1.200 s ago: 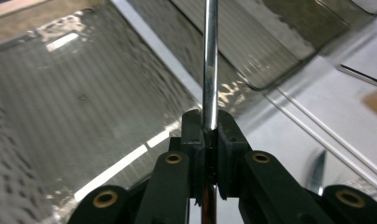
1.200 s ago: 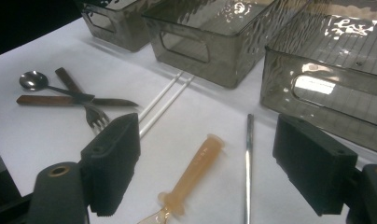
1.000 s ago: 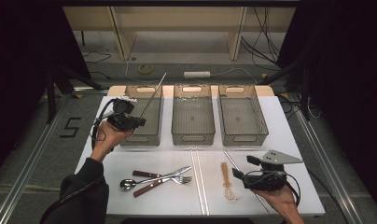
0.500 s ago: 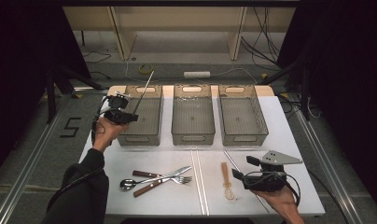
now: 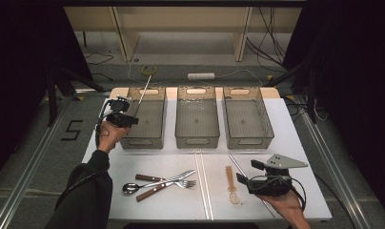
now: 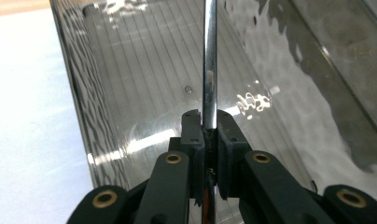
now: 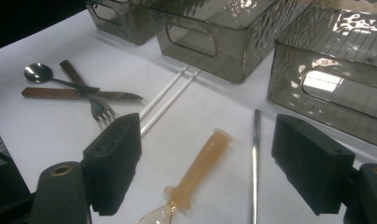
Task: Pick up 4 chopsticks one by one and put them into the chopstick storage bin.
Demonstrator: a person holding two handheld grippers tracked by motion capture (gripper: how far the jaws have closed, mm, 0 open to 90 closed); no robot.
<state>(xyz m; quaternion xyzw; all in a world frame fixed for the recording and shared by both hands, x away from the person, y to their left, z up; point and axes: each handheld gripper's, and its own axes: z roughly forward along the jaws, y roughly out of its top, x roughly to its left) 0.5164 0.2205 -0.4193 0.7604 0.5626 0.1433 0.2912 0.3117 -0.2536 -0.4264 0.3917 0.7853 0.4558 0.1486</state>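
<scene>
Both pads (image 6: 196, 140) pinch a metal chopstick (image 6: 209, 70) over the bin (image 6: 130, 93).

Left gripper (image 5: 126, 119): black body, black cable looping off its back, small pale block on top. Up close its jaws are matte black linkage arms with brass-coloured pivot rivets and small screws in the flat black pads (image 6: 192, 135). Right gripper (image 5: 243, 182): black body, grey three-cornered plate on top, black cable curling behind. Its pads (image 7: 113, 163) are thick black rectangular blocks, brass rivets at the arm ends. Person wears a dark long sleeve (image 5: 86, 191) on the left arm.
</scene>
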